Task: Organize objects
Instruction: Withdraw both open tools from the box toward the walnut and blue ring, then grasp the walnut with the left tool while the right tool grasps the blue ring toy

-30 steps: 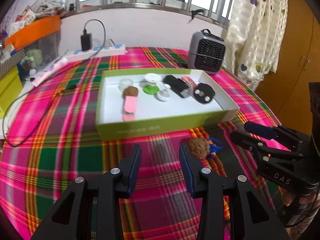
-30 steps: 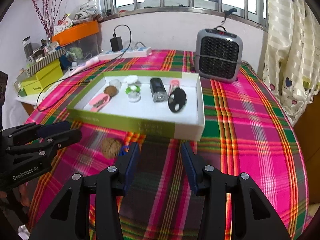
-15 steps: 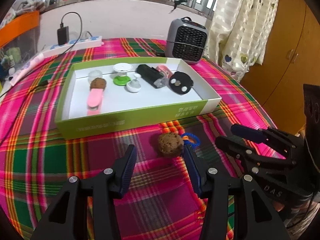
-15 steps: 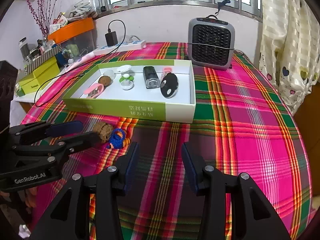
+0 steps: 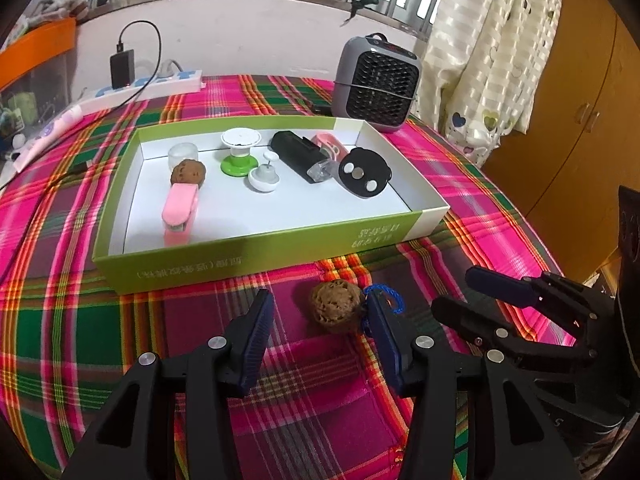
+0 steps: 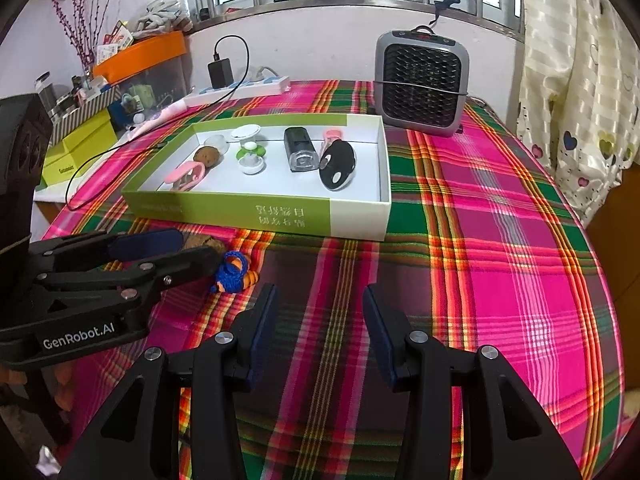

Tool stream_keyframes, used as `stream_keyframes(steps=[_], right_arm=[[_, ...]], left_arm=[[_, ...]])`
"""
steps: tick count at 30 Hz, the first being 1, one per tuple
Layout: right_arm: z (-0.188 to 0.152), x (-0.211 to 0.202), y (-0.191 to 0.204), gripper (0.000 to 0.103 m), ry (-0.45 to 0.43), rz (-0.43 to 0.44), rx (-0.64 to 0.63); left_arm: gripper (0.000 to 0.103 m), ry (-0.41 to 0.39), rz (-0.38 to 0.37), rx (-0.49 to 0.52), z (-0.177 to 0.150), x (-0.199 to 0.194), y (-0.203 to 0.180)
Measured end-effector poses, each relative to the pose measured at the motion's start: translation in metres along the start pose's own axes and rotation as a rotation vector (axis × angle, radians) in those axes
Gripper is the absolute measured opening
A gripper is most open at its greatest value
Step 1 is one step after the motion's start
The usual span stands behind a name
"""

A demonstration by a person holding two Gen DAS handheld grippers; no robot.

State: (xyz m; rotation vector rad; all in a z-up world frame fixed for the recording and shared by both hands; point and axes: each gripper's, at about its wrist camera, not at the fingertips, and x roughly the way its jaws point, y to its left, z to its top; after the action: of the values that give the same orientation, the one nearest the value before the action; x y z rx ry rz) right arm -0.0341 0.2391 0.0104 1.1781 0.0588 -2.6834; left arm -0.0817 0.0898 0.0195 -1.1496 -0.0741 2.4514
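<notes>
The left gripper (image 5: 318, 320) is closing around a rough, wrinkled brown nut (image 5: 337, 308) lying on the plaid-clothed table (image 5: 60, 320) just in front of the green box (image 5: 256, 258); its right finger (image 5: 380, 332) seems to be touching the nut, the other standing clear. A knotted blue cord (image 6: 232, 272) is lying beside it. The right gripper (image 6: 318, 320) is hovering half open, gripping nothing, near the box.

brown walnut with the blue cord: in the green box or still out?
Out. The brown walnut with the blue cord lies on the plaid tablecloth before the green box.
</notes>
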Motion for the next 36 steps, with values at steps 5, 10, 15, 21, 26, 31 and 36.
stream_keyframes(steps=[5,10,15,21,26,31,36], right_arm=[[0.0,0.001,0.001,0.045,0.004,-0.007,-0.002],[0.001,0.001,0.006,0.045,0.007,-0.009,-0.011],[0.002,0.002,0.011,0.045,0.011,-0.007,-0.021],[0.004,0.005,0.016,0.045,0.021,0.026,-0.008],[0.006,0.01,0.03,0.045,0.032,0.054,-0.036],[0.009,0.018,0.037,0.045,0.047,0.081,-0.035],[0.009,0.023,0.045,0.045,0.063,0.079,-0.058]], left_arm=[[0.027,0.0,-0.003,0.0,0.0,0.0,0.001],[0.025,-0.006,0.001,0.001,-0.001,-0.002,0.002],[0.025,-0.01,0.008,-0.007,-0.002,-0.004,0.006],[0.025,-0.019,0.035,-0.019,-0.006,-0.009,0.014],[0.025,-0.027,0.057,-0.029,-0.008,-0.015,0.022],[0.025,-0.034,0.081,-0.047,-0.01,-0.019,0.034],[0.025,-0.036,0.08,-0.059,-0.01,-0.02,0.04]])
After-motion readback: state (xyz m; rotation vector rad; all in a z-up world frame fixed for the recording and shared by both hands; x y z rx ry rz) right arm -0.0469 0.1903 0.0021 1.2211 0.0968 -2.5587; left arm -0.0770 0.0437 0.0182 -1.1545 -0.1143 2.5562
